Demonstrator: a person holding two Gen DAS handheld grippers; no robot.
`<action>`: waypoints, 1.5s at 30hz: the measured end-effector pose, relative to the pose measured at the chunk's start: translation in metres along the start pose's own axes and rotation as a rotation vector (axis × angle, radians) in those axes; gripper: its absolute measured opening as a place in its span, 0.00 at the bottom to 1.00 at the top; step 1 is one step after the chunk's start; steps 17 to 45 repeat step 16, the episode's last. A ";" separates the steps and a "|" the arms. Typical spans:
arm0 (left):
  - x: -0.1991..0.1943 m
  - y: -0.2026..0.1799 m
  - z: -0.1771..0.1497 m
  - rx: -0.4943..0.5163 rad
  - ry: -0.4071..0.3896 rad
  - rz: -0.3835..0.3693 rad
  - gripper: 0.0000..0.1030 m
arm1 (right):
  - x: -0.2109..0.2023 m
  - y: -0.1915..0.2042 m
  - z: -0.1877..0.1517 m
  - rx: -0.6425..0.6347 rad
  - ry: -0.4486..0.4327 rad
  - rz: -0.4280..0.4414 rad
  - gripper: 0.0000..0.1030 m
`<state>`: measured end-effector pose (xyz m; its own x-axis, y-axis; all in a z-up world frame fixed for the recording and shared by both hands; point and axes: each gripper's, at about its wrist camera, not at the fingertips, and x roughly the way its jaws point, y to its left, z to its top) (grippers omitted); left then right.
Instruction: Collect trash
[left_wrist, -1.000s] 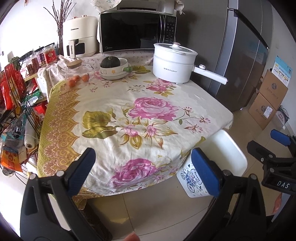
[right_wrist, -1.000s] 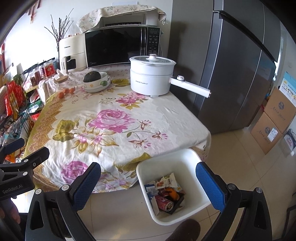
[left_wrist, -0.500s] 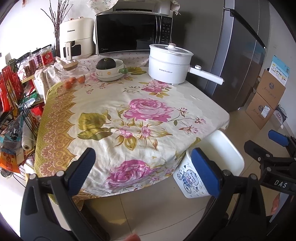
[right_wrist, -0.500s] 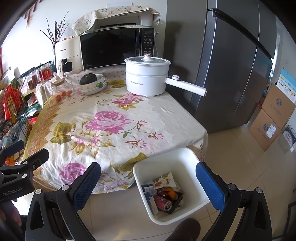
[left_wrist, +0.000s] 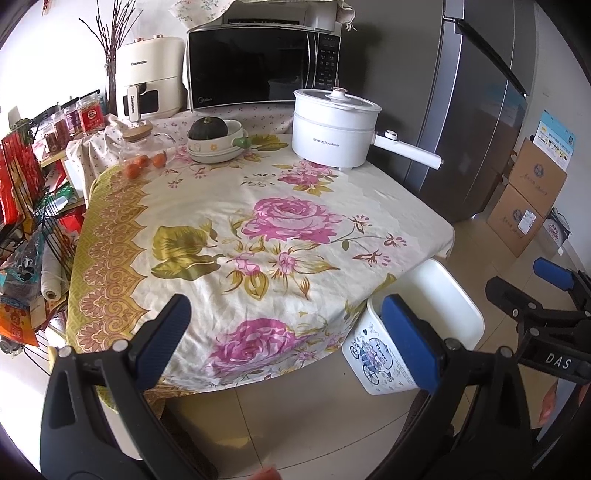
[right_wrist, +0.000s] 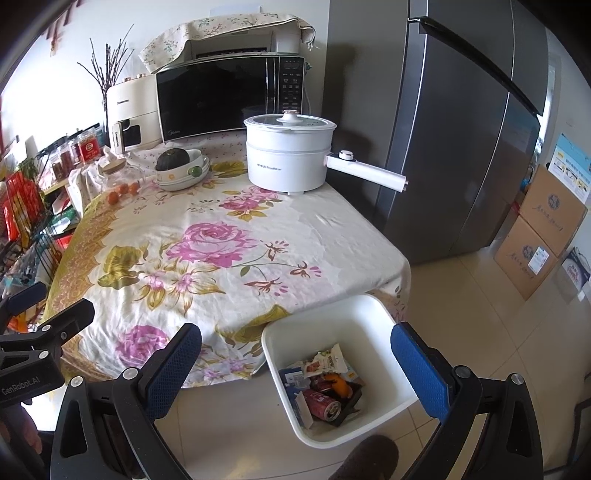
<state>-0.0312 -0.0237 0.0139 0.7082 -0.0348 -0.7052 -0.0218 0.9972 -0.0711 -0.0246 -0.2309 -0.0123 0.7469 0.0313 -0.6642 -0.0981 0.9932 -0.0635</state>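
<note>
We see the trash (right_wrist: 325, 384) lying in the bottom of the white bin (right_wrist: 334, 325): a red can on its side, a crinkled snack packet, something orange and some flat paper or card, heaped so that we cannot tell the pieces underneath apart. The bin is smooth plastic, squarish with rounded corners, and stands on the tiled floor, touching the table's near right corner. From the left wrist camera only the bin's rim and its printed outer wall (left_wrist: 376, 354) show; its contents are hidden there.

We hold the right gripper (right_wrist: 295, 362) above and in front of the bin, jaws wide apart and empty, blue ribbed pads on black frames. The left gripper (left_wrist: 284, 332) hovers left of the bin before the table edge, jaws likewise spread with nothing between them.

Beyond the bin, the tablecloth (right_wrist: 207, 251) is soft, wrinkled fabric printed with pink roses. On its far side sit a glossy white pot (right_wrist: 288, 158) with a long handle and a bowl (right_wrist: 183, 171) holding a dark squash. Behind them stands a black microwave (right_wrist: 225, 98), partly draped with cloth. Right of the bin rises a grey fridge (right_wrist: 461, 129), its top cut off.
</note>
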 end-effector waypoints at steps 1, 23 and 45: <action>0.000 0.000 0.000 0.000 0.000 -0.001 1.00 | 0.000 0.000 0.000 0.001 0.000 0.000 1.00; 0.005 0.019 0.012 -0.025 0.006 -0.010 1.00 | 0.026 0.006 -0.003 -0.011 0.087 -0.004 1.00; 0.005 0.019 0.012 -0.025 0.006 -0.010 1.00 | 0.026 0.006 -0.003 -0.011 0.087 -0.004 1.00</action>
